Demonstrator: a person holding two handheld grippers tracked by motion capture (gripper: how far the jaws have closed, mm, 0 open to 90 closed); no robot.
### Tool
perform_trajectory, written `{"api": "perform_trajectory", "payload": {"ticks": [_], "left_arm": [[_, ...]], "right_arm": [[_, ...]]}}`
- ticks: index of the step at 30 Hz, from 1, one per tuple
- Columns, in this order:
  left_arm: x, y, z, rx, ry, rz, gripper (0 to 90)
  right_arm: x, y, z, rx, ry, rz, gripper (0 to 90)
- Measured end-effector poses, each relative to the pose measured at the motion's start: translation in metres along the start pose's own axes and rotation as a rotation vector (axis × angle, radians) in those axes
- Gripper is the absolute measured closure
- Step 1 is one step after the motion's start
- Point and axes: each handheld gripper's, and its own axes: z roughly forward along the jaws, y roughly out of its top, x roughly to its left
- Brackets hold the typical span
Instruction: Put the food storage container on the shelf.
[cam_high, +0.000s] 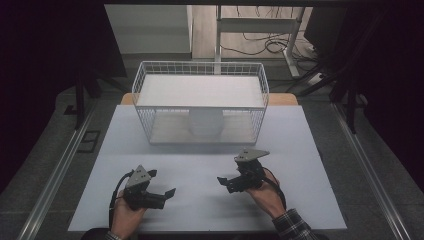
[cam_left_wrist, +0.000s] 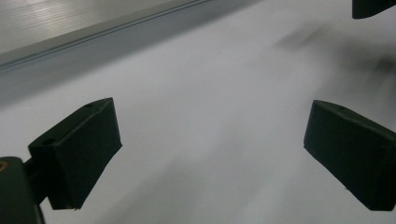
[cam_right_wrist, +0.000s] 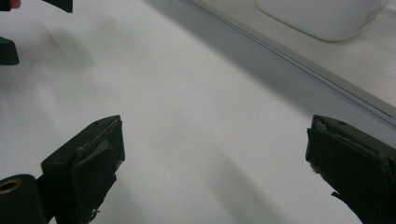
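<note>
My left gripper (cam_high: 161, 183) rests low over the white table mat (cam_high: 200, 210) at the front left, held by a hand, its jaws wide open and pointing right. In the left gripper view the open left gripper (cam_left_wrist: 210, 154) has only bare mat between its jaws. My right gripper (cam_high: 226, 183) is at the front right, pointing left toward the other, also open. The right gripper view shows the right gripper (cam_right_wrist: 215, 163) empty over the mat. A white rounded vessel (cam_high: 205, 125) (cam_right_wrist: 322, 16) stands inside the white wire basket (cam_high: 145, 80) behind both grippers.
The wire basket stands at the back middle of the table with a flat white panel (cam_high: 200, 90) across its top. Metal rails (cam_high: 55, 175) run along both sides of the table. A desk frame and cables (cam_high: 270, 45) lie on the floor beyond.
</note>
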Motion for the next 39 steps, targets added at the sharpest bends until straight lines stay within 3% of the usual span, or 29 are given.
{"api": "perform_trajectory", "payload": {"ticks": [18, 29, 39], "left_arm": [[0.006, -0.009, -0.023, -0.02, 0.037, -0.014, 3.2], [0.012, -0.018, -0.037, -0.047, 0.044, -0.048, 3.4], [0.014, -0.022, -0.033, -0.002, 0.029, -0.054, 3.0]], "right_arm": [[-0.006, -0.033, -0.044, -0.028, -0.061, 0.077, 0.7], [-0.003, -0.055, -0.064, -0.03, -0.15, 0.1, 0.0], [-0.001, -0.075, -0.077, -0.004, -0.178, 0.152, 0.0]]}}
